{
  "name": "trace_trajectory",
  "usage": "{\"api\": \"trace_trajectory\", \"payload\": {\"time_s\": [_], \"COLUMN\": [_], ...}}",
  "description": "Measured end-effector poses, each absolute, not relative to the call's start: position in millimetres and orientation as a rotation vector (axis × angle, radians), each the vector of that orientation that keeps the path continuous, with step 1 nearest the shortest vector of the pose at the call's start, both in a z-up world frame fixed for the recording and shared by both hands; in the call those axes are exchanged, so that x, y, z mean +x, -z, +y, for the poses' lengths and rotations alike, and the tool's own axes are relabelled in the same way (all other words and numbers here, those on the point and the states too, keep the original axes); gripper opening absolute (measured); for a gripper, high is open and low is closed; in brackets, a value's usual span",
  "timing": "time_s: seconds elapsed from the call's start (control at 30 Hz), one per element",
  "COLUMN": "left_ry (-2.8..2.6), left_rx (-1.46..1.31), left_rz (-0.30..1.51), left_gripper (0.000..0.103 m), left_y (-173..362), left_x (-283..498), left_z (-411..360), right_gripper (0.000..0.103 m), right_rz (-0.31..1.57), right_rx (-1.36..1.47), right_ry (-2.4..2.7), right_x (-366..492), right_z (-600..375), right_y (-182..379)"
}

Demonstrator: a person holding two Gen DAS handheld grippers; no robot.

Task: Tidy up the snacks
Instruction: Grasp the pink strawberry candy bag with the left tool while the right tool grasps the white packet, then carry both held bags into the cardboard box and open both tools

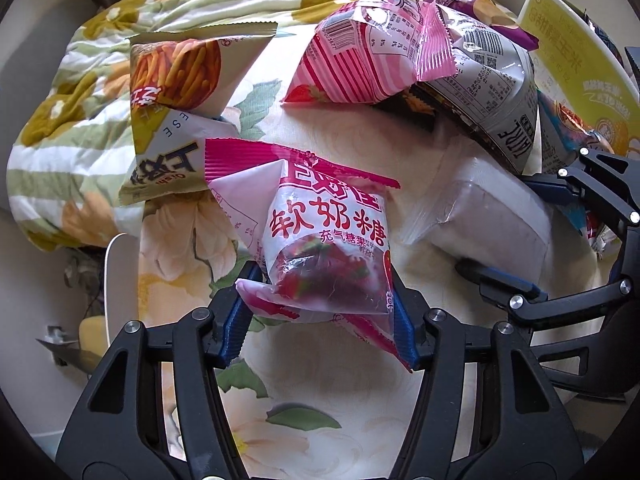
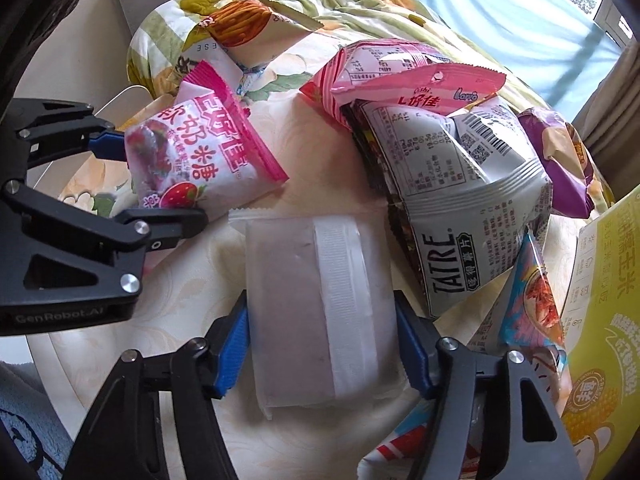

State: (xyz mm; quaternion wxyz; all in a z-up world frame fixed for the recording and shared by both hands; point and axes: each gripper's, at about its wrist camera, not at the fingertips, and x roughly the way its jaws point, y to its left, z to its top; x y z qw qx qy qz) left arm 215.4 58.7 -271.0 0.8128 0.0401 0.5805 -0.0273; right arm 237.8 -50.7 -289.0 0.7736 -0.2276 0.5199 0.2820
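1. The right tool [image 2: 322, 350] grips a frosted clear packet [image 2: 316, 304] with a white seam strip, one blue pad against each long side.
2. The left tool [image 2: 156, 184] at the picture's left clamps a pink strawberry candy bag [image 2: 196, 156].
3. A grey TATRE bag [image 2: 468, 208] lies just right of the packet, with a pink Oishi bag [image 2: 404, 80] on top of it.
4. A yellow corn box [image 2: 600, 320] fills the right edge.
5. All rest on a floral bed cover [image 2: 168, 292].

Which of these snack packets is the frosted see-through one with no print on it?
The pale wrapped block between the right gripper's fingers; its only marking is a white strip, while every other packet carries bright printing.
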Motion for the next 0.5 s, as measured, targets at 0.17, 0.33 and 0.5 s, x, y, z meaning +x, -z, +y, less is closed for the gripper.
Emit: {"api": "trace_trajectory", "payload": {"time_s": [0.17,0.33,0.5], "left_ry": [0.076,0.092,0.1], "left_rx": [0.071,0.059,0.051], "left_rz": [1.223,1.193,1.147], "left_gripper": [0.055,0.054,0.054], "left_y": [260.5,243.7,217.3], "left_x": [208.0,198.0,188.8], "left_z": [64.6,69.9,78.1], "right_gripper": [0.059,0.059,0.059], "right_rz": [1.115,1.102,1.08], "right_rx": [-0.451,-0.393,-0.343], "right_ry": [-0.588,-0.559,-0.544], "right_x": [231.9,226.0,217.9], "right_z": [-50.4,-53.1,-50.0], "right_y": [284.0,272.2,255.1]}}
